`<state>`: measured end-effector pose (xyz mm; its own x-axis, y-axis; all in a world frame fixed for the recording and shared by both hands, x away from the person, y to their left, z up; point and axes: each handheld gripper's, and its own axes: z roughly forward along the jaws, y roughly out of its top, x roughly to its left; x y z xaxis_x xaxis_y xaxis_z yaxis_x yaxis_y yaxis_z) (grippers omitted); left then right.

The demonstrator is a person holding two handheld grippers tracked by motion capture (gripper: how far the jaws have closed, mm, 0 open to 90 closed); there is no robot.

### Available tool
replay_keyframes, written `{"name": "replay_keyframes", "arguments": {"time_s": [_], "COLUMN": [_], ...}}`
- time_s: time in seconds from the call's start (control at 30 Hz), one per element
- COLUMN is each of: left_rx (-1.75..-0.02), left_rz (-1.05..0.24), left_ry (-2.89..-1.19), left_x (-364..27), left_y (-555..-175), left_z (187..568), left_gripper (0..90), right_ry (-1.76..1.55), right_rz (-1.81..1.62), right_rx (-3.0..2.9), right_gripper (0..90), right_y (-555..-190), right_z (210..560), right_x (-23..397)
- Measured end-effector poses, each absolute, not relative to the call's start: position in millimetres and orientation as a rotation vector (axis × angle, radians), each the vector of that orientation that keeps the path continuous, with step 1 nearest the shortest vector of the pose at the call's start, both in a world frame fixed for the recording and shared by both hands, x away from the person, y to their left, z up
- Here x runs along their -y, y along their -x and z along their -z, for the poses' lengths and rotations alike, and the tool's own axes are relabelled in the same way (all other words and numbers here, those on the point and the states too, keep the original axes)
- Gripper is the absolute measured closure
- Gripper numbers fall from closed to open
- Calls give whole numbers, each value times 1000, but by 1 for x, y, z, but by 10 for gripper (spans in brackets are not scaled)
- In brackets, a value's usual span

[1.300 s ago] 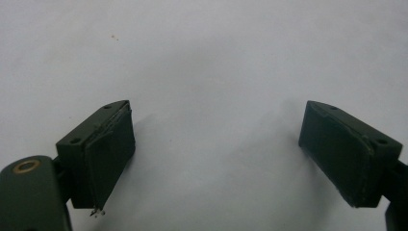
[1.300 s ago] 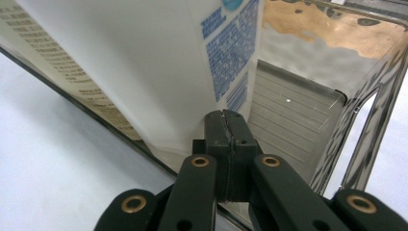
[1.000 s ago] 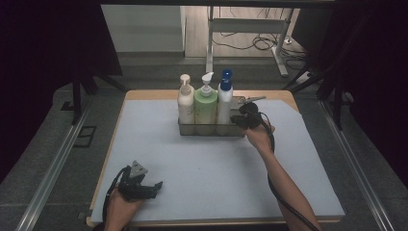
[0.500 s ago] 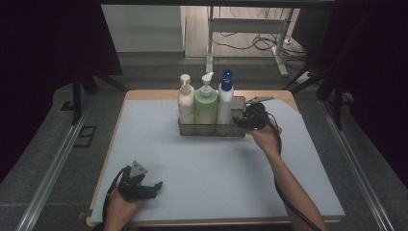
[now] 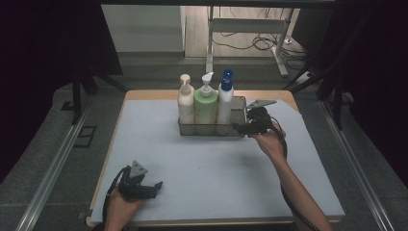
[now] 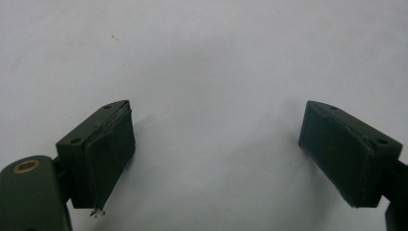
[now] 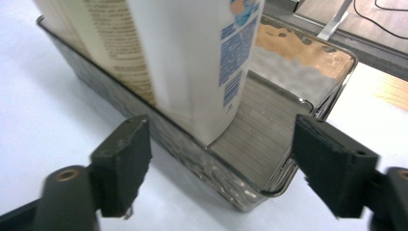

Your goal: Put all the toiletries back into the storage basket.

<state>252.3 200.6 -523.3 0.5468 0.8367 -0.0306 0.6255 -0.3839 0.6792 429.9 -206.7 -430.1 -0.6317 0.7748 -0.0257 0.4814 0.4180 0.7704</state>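
A clear tray (image 5: 211, 129) stands at the far middle of the table (image 5: 216, 183), holding three upright pump bottles in a row: a cream bottle (image 5: 185, 103) at the left, a green bottle (image 5: 205, 107) in the middle, and a white bottle with a blue pump (image 5: 224, 102) at the right. The right end of the tray is bare.

The right gripper (image 5: 245, 128) sits just beside the tray's near right corner. In the right gripper view its jaws have just been opening and stand wide, one on each side of that corner (image 7: 269, 185), with no pad pressing on the wall; the gripper (image 7: 221, 166) is released and holds nothing. The white bottle (image 7: 192, 62) rises close behind the near wall.

The left gripper (image 5: 144, 187) rests at the near left of the table, well apart from the tray. Its jaws stand spread over bare tabletop (image 6: 211, 62), empty.

Handling, as a judgement: the tray looks like stiff, thin, glossy plastic, probably slippery under the pads and liable to flex or crack if pinched hard. Loaded with three bottles it is likely fairly heavy and top-heavy toward the left, so a pull on one corner may pivot it or rock the bottles. The short right end wall, taken low across its rim, offers the firmest hold.
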Motion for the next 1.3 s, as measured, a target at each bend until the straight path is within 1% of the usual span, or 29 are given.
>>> {"name": "replay_keyframes", "arguments": {"time_s": [0.07,0.17,0.3,0.4,1.3], "left_rx": [-1173,-1173,-1173,-1173,-1173], "left_rz": [-422,-422,-422,-422,-421], "left_ry": [-2137,-2137,-2137,-2136,-2136], "left_x": [-201,-201,-201,-201,-201], "left_y": [-252,-252,-252,-252,-252], "left_z": [523,523,523,523,523], "left_gripper": [122,122,121,122,121], "right_ry": [-1048,-1028,-1008,-995,-921], "right_rz": [-1057,-1046,-1034,-1026,-998], "right_rx": [-2308,-2309,-2311,-2325,-2382], "right_gripper": [134,123,76,3,0], "right_y": [-427,-422,-415,-410,-359], "right_z": [430,430,429,429,436], "right_x": [207,208,209,210,245]}}
